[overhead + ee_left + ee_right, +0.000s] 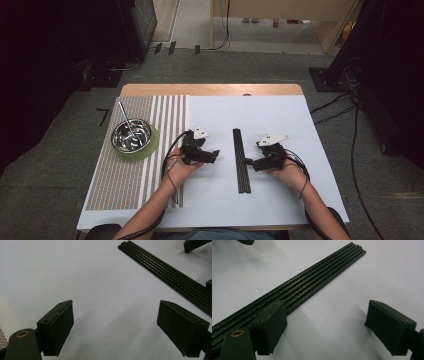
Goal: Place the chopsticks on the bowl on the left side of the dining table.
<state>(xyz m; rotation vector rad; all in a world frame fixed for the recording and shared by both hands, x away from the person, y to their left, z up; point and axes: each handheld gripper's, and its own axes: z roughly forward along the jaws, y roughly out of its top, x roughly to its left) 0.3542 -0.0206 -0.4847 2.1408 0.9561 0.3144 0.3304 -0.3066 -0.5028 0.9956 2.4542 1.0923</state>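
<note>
A long black ribbed strip (pixel 241 160) lay flat on the white table sheet (pixel 260 115), and it served as the landmark between both hands. The left gripper (pixel 212 154) was near the strip on its left side, with jaws spread wide and nothing between them; in the left gripper view the strip (pixel 170 275) passed beyond the jaws, apart from them. The right gripper (pixel 250 162) was just beside the strip on its right side, also spread wide and empty. Far left of the strip, a metal bowl (pixel 131 135) with a spoon (pixel 126 117) stood on a green plate (pixel 150 147) over a striped mat (pixel 120 175)
</note>
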